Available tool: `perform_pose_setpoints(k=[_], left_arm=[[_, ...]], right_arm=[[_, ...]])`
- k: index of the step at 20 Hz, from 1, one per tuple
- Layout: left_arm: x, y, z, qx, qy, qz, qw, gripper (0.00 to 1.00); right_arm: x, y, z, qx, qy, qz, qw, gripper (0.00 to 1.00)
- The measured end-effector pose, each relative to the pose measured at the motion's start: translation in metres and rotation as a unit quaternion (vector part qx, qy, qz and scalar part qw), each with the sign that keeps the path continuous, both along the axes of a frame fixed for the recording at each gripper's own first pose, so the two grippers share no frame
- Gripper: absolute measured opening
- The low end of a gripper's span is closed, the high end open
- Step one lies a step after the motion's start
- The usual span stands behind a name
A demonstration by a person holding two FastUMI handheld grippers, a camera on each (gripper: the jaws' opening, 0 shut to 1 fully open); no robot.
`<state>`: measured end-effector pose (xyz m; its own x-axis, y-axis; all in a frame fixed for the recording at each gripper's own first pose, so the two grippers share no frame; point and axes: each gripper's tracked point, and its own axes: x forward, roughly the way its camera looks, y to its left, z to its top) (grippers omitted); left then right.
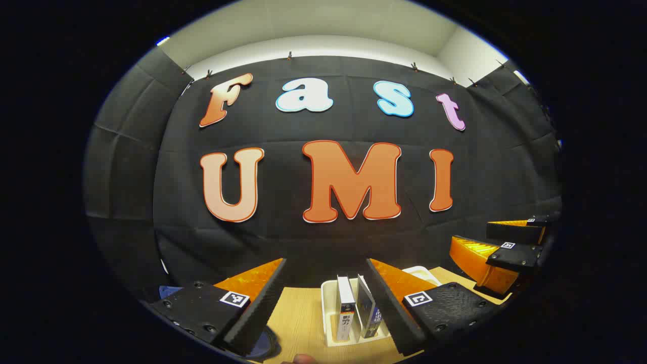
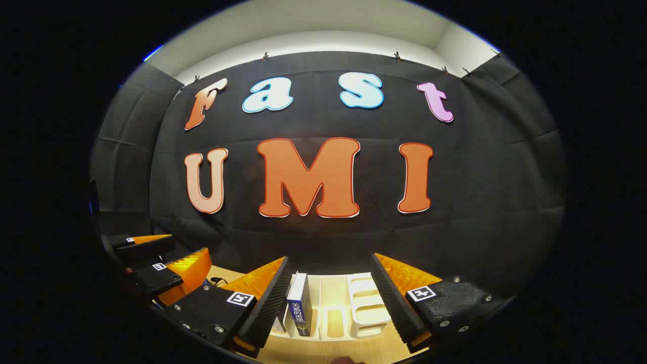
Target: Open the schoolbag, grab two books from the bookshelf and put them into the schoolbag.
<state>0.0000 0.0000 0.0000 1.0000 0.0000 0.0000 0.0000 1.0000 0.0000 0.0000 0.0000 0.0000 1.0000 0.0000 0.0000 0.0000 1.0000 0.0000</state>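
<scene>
Matt wooden table (image 1: 303, 313) (perhaps laminate).

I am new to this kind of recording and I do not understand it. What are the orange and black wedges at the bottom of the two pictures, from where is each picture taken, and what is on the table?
There is no robot: a person holds one hand tool in each hand. Each tool is a two-finger gripper with a camera looking along its fingers. The left gripper view shows the left gripper at the bottom, open, and the other tool farther off at the right. The right gripper view shows the right gripper, also open. Neither holds anything. On the wooden table stands a white bookshelf with upright slots. Two books stand in it side by side. A dark blue thing lies at the lower left; it may be the schoolbag, but too little shows to tell.
</scene>
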Motion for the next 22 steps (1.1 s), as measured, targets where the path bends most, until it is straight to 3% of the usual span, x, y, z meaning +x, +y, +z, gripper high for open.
perform_pose_setpoints(k=[3,4,7,9,10,11,14,15,16,21,22], left_arm=[[-0.001,-0.002,-0.002,-0.006,0.002,-0.001,1.0,0.99],[-0.002,-0.004,-0.002,-0.007,0.004,-0.004,1.0,0.95],[-0.003,-0.002,-0.003,-0.008,0.005,-0.004,1.0,0.99],[-0.002,0.0,-0.003,-0.003,0.002,-0.003,1.0,0.95],[-0.002,0.0,-0.004,-0.003,0.005,-0.004,1.0,0.99],[-0.004,-0.001,-0.005,-0.003,0.008,-0.006,1.0,0.95],[-0.005,0.0,-0.006,0.0,0.012,-0.009,1.0,0.95],[-0.005,0.0,-0.007,0.0,0.013,-0.009,1.0,0.99],[-0.006,0.0,-0.007,0.001,0.014,-0.007,1.0,0.95],[-0.006,0.002,-0.007,-0.004,0.015,-0.003,1.0,0.95],[-0.006,0.002,-0.008,-0.006,0.014,-0.002,1.0,0.99]], right_arm=[[-0.002,-0.003,-0.002,-0.002,0.001,-0.004,1.0,0.94],[-0.002,-0.004,-0.003,0.002,0.001,-0.006,1.0,0.94],[-0.004,-0.001,-0.008,0.011,0.012,-0.005,1.0,0.94],[-0.005,-0.002,-0.009,0.005,0.01,-0.007,1.0,0.94],[-0.005,-0.002,-0.008,0.002,0.009,-0.008,1.0,0.94],[-0.005,-0.001,-0.008,0.001,0.009,-0.009,1.0,0.94],[-0.006,0.001,-0.011,0.001,0.011,-0.008,1.0,0.94],[-0.006,0.0,-0.011,-0.001,0.013,-0.009,1.0,0.94],[-0.007,0.0,-0.012,-0.001,0.014,-0.01,1.0,0.94],[-0.006,0.0,-0.013,-0.001,0.017,-0.015,1.0,0.94],[-0.007,0.001,-0.015,-0.001,0.018,-0.014,1.0,0.94]])
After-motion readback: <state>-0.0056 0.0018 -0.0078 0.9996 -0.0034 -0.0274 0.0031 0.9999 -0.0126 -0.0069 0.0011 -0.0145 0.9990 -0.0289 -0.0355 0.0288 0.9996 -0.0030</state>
